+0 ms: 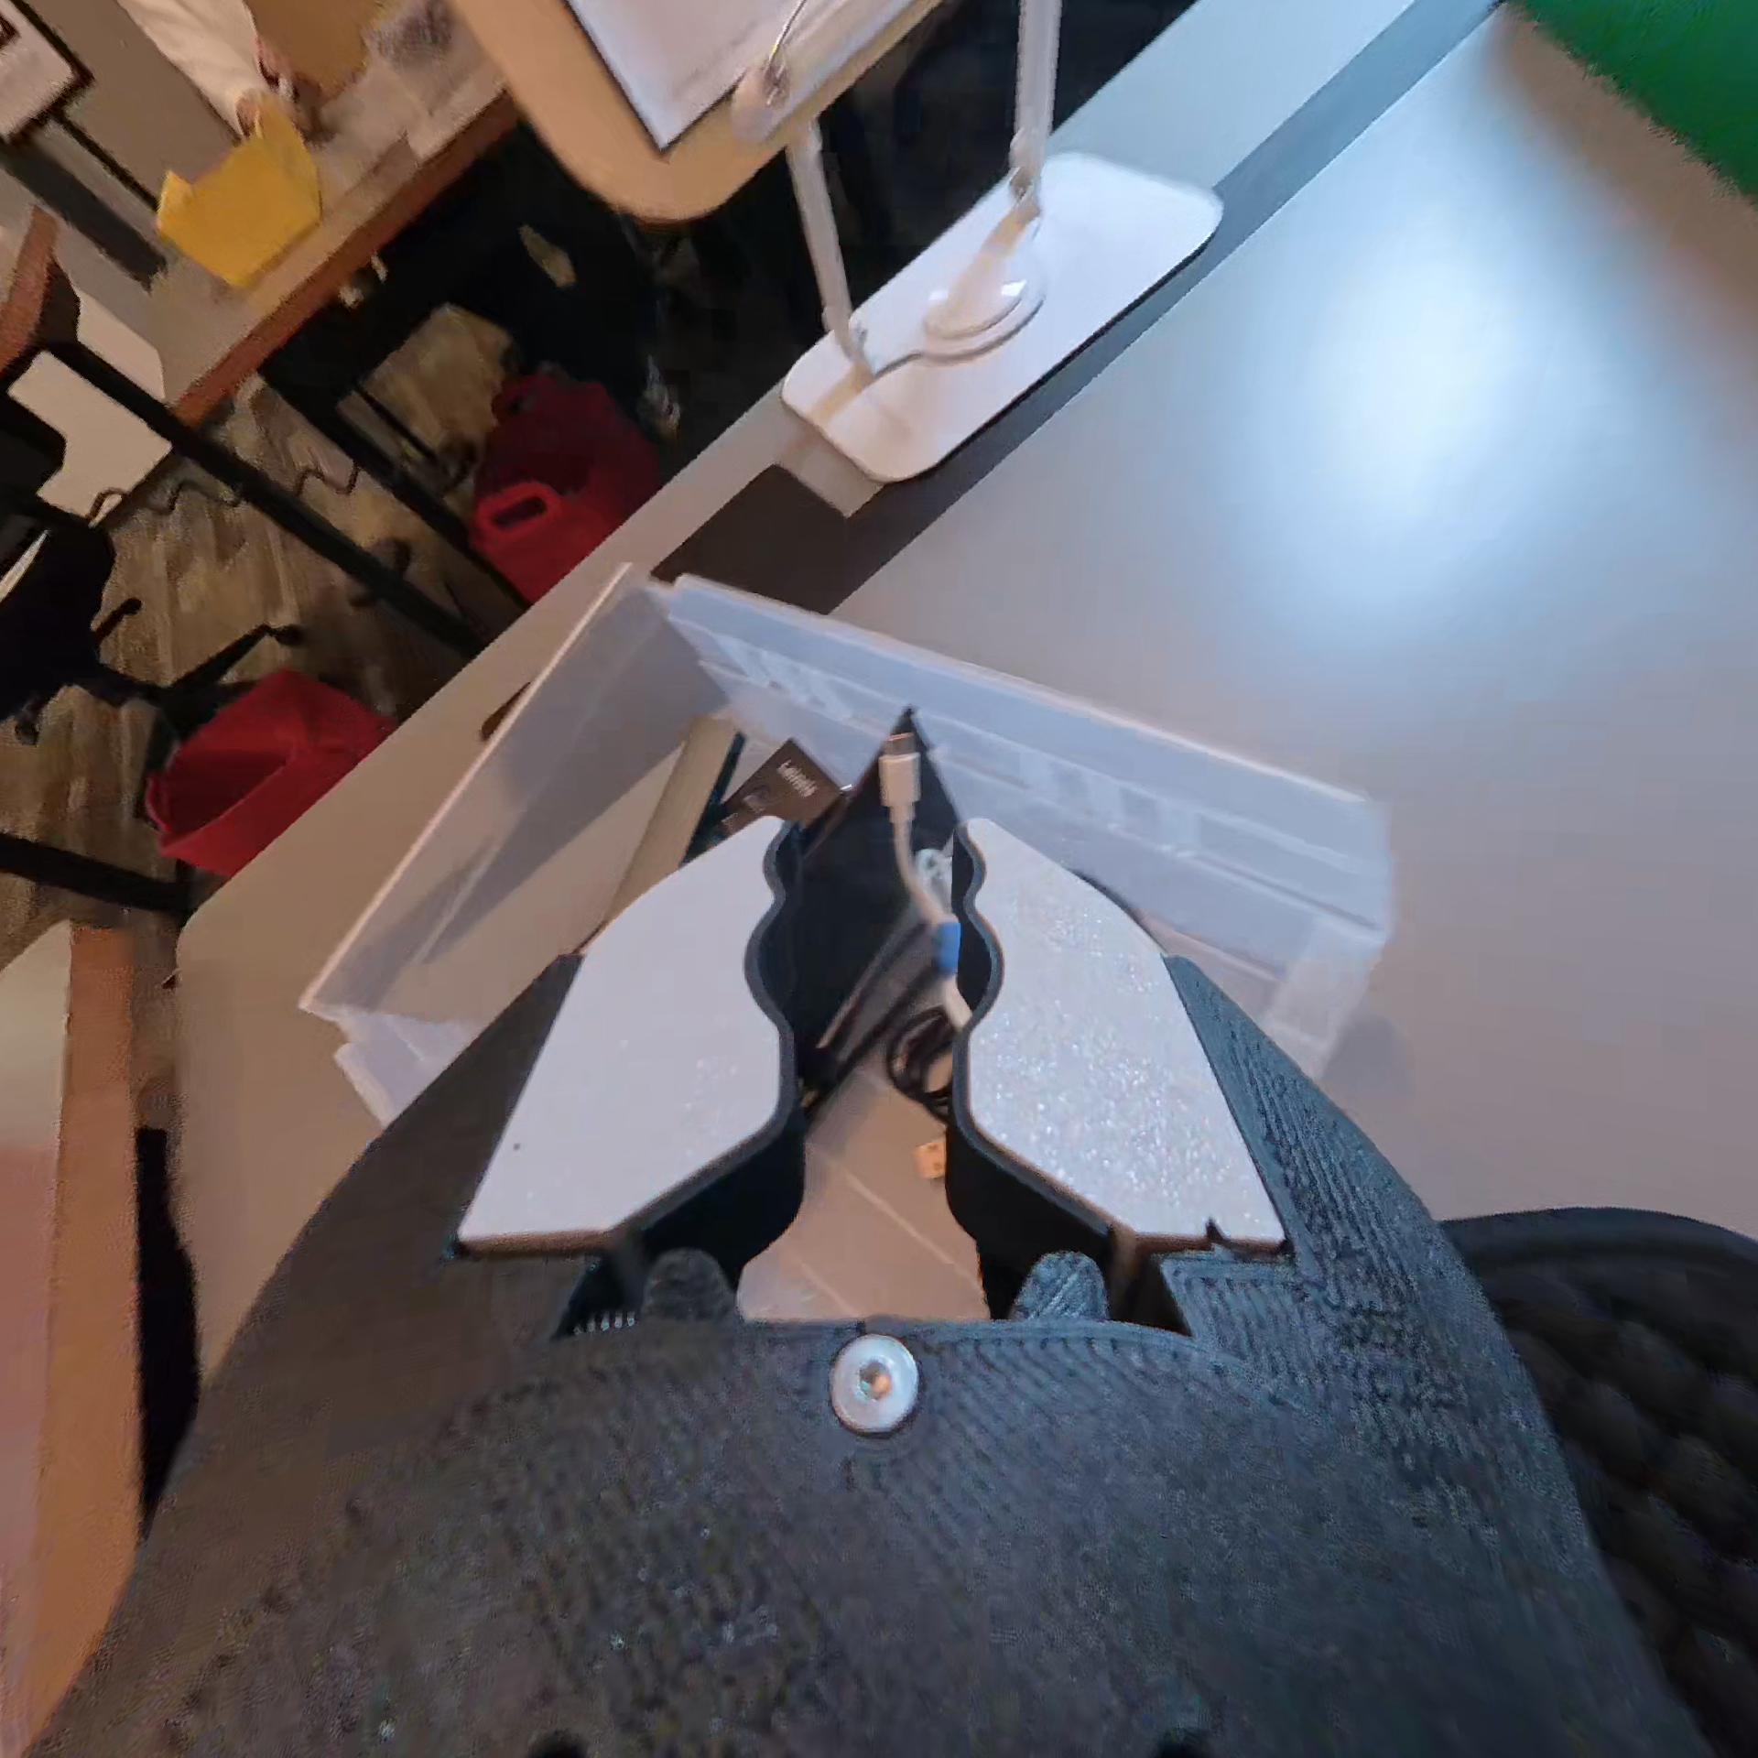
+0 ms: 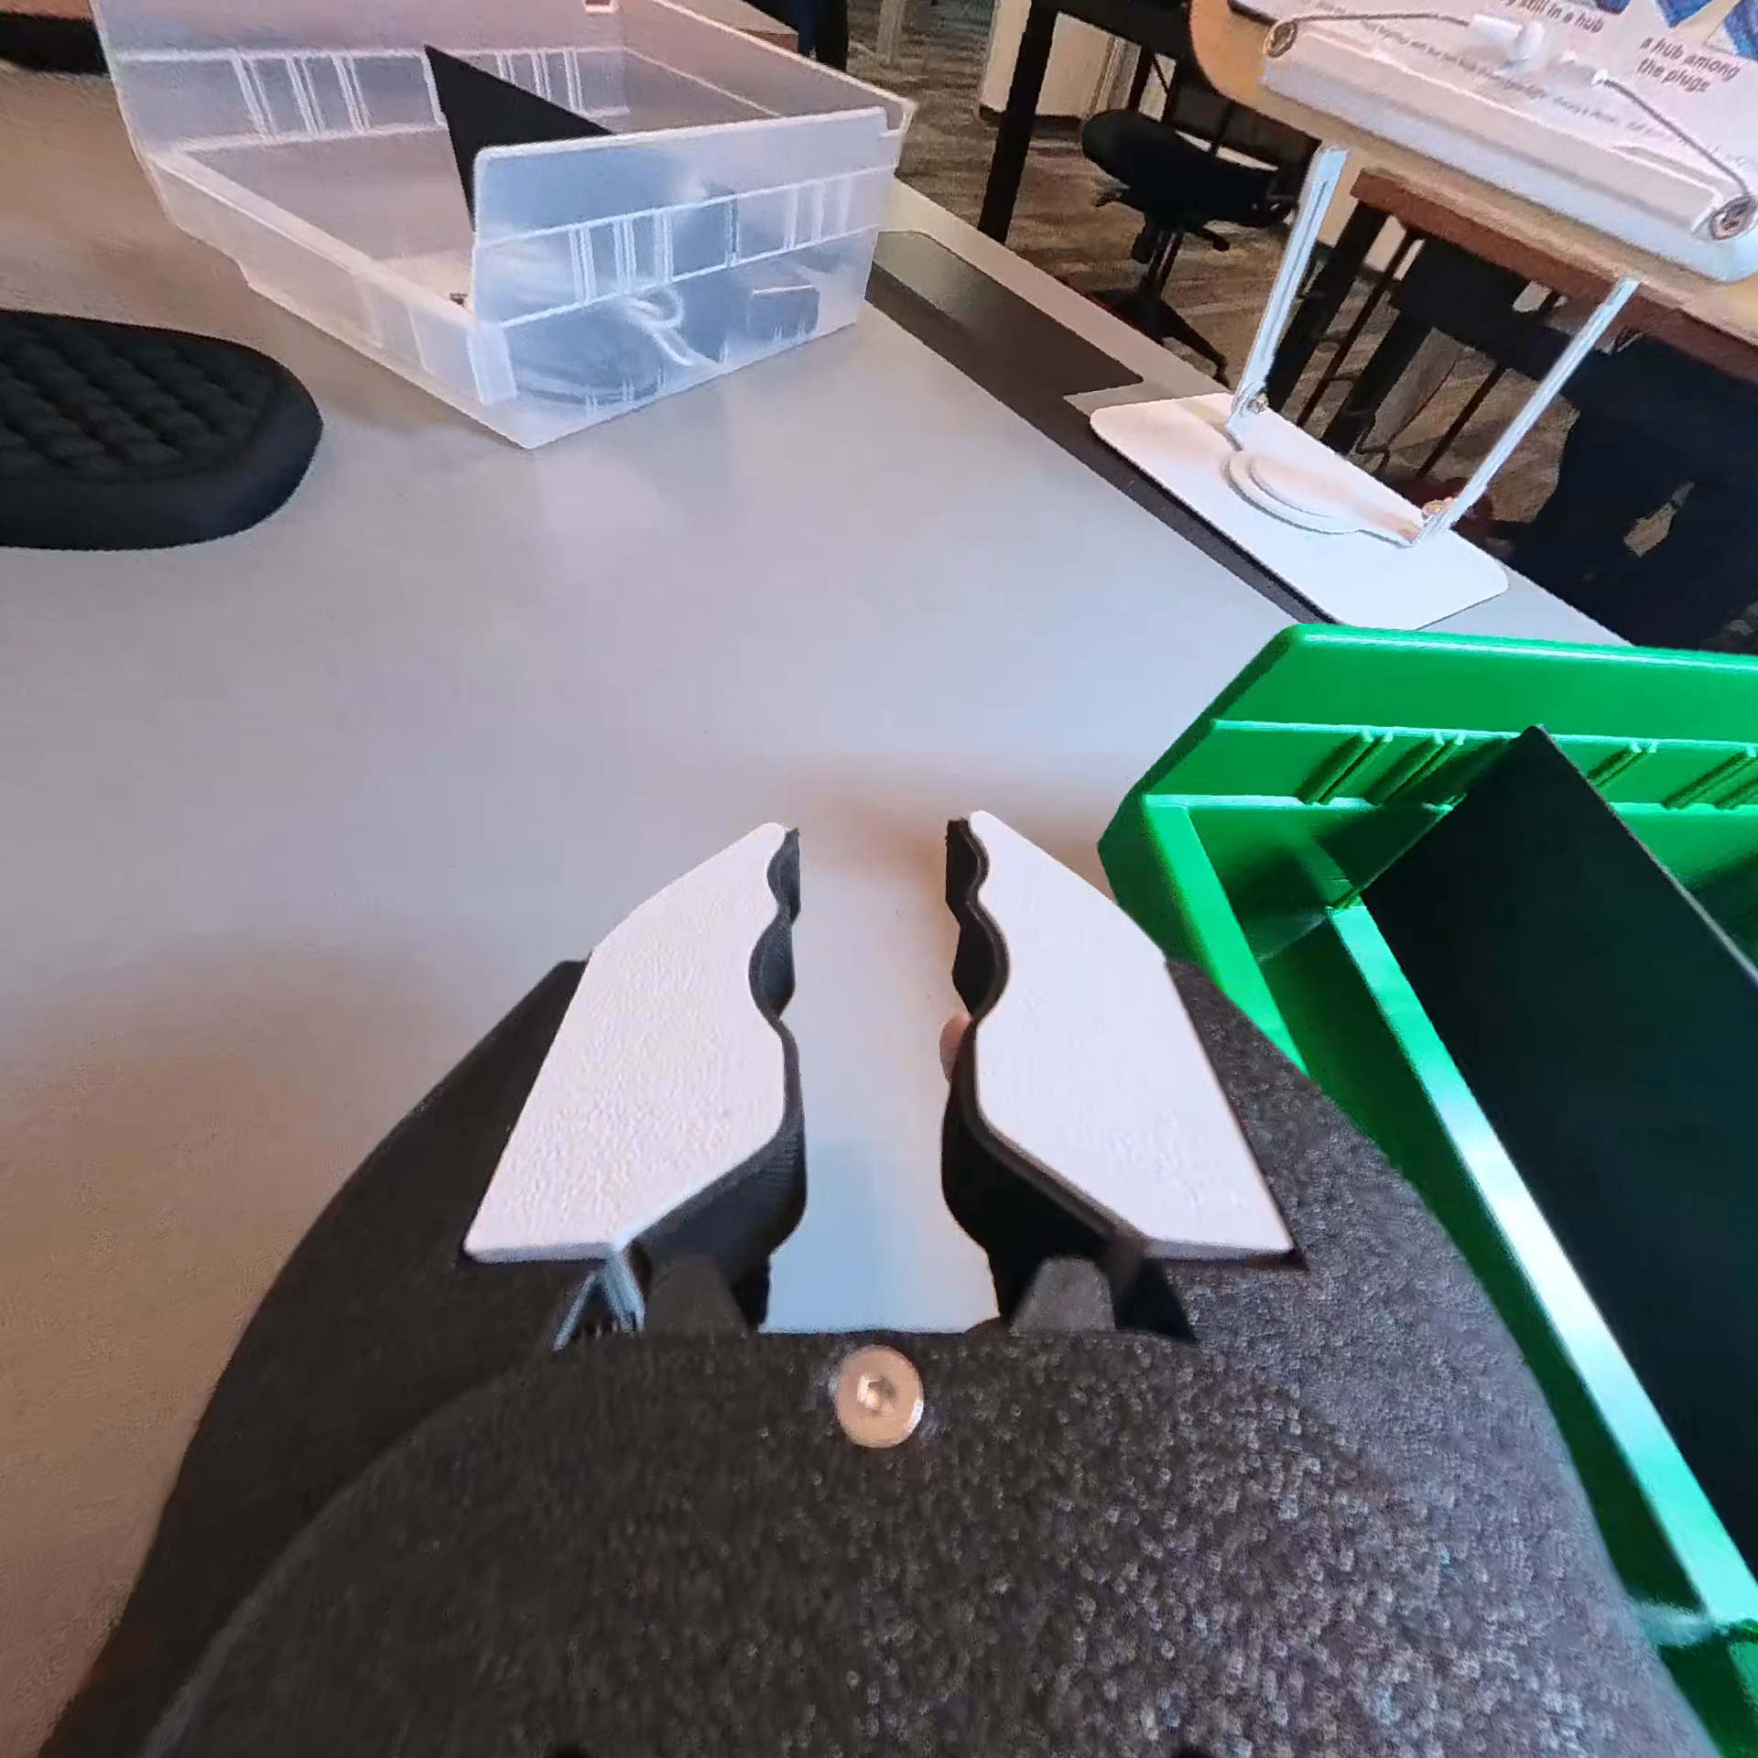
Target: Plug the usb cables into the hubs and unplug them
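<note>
My left gripper [image 1: 868, 837] is open and hovers over a clear plastic bin [image 1: 533, 790]. Seen between its fingers, a white USB cable [image 1: 899, 771] with a blue band lies against a black divider [image 1: 856, 913] in the bin, close to the right finger. A black hub [image 1: 775, 794] and dark cables lie beside it. My right gripper [image 2: 870, 837] is open and empty, low over the grey table [image 2: 571, 713], just left of a green bin [image 2: 1227, 761]. The clear bin [image 2: 685, 143] stands far off at the upper left of the right wrist view, with cables inside.
A white stand base [image 2: 1303, 514] sits at the table's far edge and holds an instruction sheet; it also shows in the left wrist view [image 1: 999, 304]. A black textured pad [image 2: 124, 428] lies at left. The green bin holds a black divider [image 2: 1570, 999]. Chairs and red containers [image 1: 561, 466] are beyond the table. Spacing between my two grippers at the tips: around 35 cm. My left gripper is the nearer one to the black hub [image 1: 775, 794]: about 20 cm, against 45 cm.
</note>
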A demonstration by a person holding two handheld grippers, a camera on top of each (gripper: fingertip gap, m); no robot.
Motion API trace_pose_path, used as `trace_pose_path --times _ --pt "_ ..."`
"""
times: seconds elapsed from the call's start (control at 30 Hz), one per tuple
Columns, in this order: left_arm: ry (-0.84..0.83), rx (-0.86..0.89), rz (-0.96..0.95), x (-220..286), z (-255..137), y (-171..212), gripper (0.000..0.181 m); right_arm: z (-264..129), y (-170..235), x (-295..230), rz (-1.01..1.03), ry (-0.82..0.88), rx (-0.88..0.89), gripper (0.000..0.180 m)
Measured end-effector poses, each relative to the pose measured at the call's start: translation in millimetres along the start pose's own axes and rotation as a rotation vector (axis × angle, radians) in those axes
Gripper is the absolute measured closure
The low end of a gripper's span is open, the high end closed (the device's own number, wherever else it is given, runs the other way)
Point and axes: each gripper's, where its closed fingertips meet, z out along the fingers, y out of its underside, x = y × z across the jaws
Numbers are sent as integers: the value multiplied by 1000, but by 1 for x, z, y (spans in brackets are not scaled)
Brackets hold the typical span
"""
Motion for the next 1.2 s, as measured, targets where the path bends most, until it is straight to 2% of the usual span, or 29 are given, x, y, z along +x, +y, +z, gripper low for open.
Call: trace_pose_path --times 0.03,0.23,0.3,0.5,0.63,0.7,0.77,0.8,0.87,0.9,1.07,1.2 --pt "-12 -39 11 -13 7 3 149 0 1 0 -19 4 -4 150" --pt "-65 -333 82 -76 53 36 149 3 3 -10 -67 -20 -12 153" --pt "-51 -445 105 -89 68 48 144 5 7 -13 -66 -38 -22 153" --pt "54 -624 119 -100 117 73 136 9 16 -21 -76 -71 -46 154" --pt "106 -742 141 -103 143 104 135 8 17 -23 -65 -88 -38 154" --pt "125 -708 104 -103 154 106 152 6 18 -23 -53 -95 -35 154" --pt "148 -706 78 -103 155 106 152 6 18 -21 -40 -101 -31 155" --pt "162 -724 89 -104 152 106 155 5 19 -21 -31 -105 -31 155" --pt "145 -757 160 -110 144 106 173 5 19 -23 -25 -110 -34 155" --pt "124 -752 184 -115 140 103 174 5 19 -24 -27 -111 -33 155" --pt "104 -576 114 -119 109 59 176 4 14 -30 -48 -116 -18 156" --pt "103 -362 119 -106 73 1 177 1 6 -34 -39 -123 16 157"
